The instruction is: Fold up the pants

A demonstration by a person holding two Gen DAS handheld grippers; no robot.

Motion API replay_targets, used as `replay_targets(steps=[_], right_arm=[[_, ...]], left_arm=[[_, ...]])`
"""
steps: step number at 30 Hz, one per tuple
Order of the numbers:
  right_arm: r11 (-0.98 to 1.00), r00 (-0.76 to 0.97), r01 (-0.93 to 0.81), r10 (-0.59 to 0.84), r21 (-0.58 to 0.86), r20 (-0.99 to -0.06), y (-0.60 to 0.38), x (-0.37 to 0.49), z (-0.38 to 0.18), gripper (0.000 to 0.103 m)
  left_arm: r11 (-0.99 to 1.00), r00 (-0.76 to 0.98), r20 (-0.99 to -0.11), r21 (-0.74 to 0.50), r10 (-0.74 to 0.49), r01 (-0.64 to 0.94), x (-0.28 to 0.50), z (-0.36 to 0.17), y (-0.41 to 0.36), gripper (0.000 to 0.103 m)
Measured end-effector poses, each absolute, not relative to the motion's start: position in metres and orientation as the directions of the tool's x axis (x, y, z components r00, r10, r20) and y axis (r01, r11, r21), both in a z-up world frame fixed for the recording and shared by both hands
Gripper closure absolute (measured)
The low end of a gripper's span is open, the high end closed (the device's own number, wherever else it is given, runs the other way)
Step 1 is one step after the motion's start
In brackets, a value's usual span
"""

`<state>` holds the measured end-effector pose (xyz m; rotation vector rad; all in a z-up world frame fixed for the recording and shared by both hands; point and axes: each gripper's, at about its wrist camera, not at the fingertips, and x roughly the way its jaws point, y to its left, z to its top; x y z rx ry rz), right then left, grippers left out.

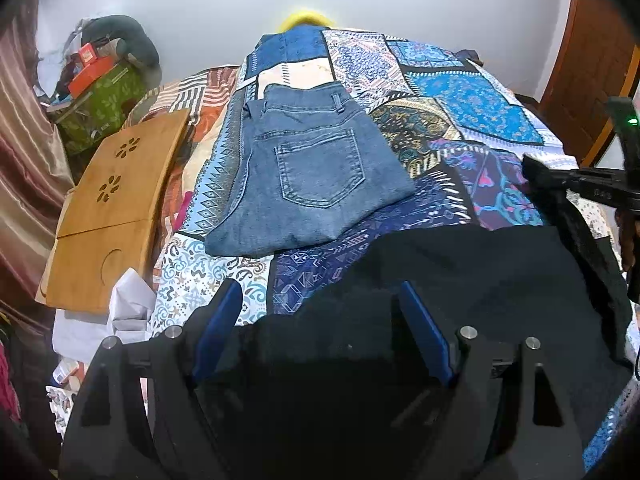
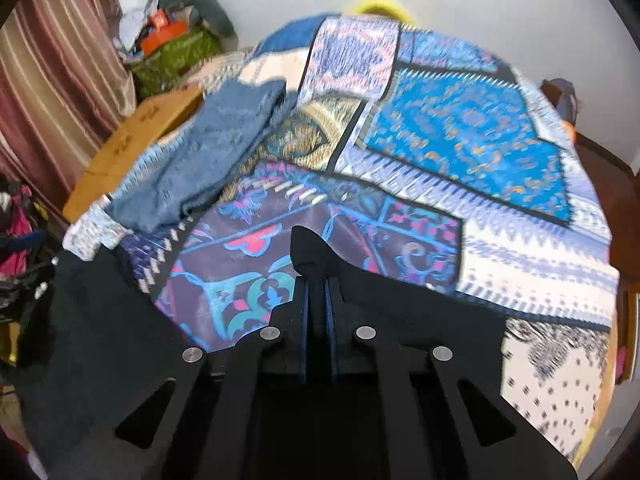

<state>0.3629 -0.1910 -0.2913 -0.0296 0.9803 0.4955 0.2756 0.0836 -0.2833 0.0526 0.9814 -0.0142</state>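
Black pants [image 1: 480,280] lie on the patchwork bedspread [image 1: 460,112] at the near edge of the bed. My left gripper [image 1: 320,312] is open, its blue-padded fingers [image 1: 424,328] spread over the black cloth without pinching it. My right gripper [image 2: 318,292] is shut on a fold of the black pants [image 2: 312,256] and lifts it off the bedspread [image 2: 480,152]; it also shows at the right of the left wrist view [image 1: 560,184]. Folded blue jeans [image 1: 308,176] lie farther back on the bed, also in the right wrist view [image 2: 208,148].
A wooden lap tray [image 1: 108,208] leans at the bed's left side. A green box [image 1: 100,108] with clutter stands behind it. Striped curtains [image 2: 52,80] hang at the left. A wooden door [image 1: 592,60] is at the right. A yellow object [image 1: 306,20] lies behind the bed.
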Motion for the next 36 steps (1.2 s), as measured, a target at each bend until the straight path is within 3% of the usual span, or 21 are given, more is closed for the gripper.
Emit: replay_targets(steps=[7, 15, 27, 31, 33, 36], right_arm=[[0.917, 0.575, -0.340, 0.377, 0.207, -0.726, -0.251, 0.320, -0.240, 0.097], [0.955, 0.637, -0.225, 0.293, 0.192, -0.713, -0.320, 0.256, -0.229, 0.097], [0.980, 0.591, -0.037, 0.178, 0.194, -0.787, -0.385, 0.179, -0.303, 0.096], [0.989, 0.544, 0.050, 0.087, 0.136, -0.835, -0.392, 0.166, -0.331, 0.089], [0.988, 0.522, 0.075, 0.078, 0.138, -0.849, -0.398, 0.161, -0.336, 0.080], [0.995, 0.527, 0.071, 0.019, 0.067, -0.850, -0.395, 0.158, -0.325, 0.079]], left_arm=[[0.999, 0.561, -0.828, 0.014, -0.008, 0.036, 0.255, -0.265, 0.071, 0.020], [0.997, 0.544, -0.836, -0.028, -0.062, 0.070, 0.229, -0.258, 0.048, 0.017], [0.985, 0.468, -0.878, -0.016, -0.096, 0.172, 0.204, -0.285, 0.006, 0.017], [0.981, 0.444, -0.890, -0.019, -0.104, 0.192, 0.198, -0.297, 0.000, 0.017], [0.980, 0.440, -0.891, -0.022, -0.109, 0.196, 0.195, -0.299, -0.001, 0.016], [0.982, 0.464, -0.879, -0.026, -0.112, 0.186, 0.193, -0.292, 0.005, 0.017]])
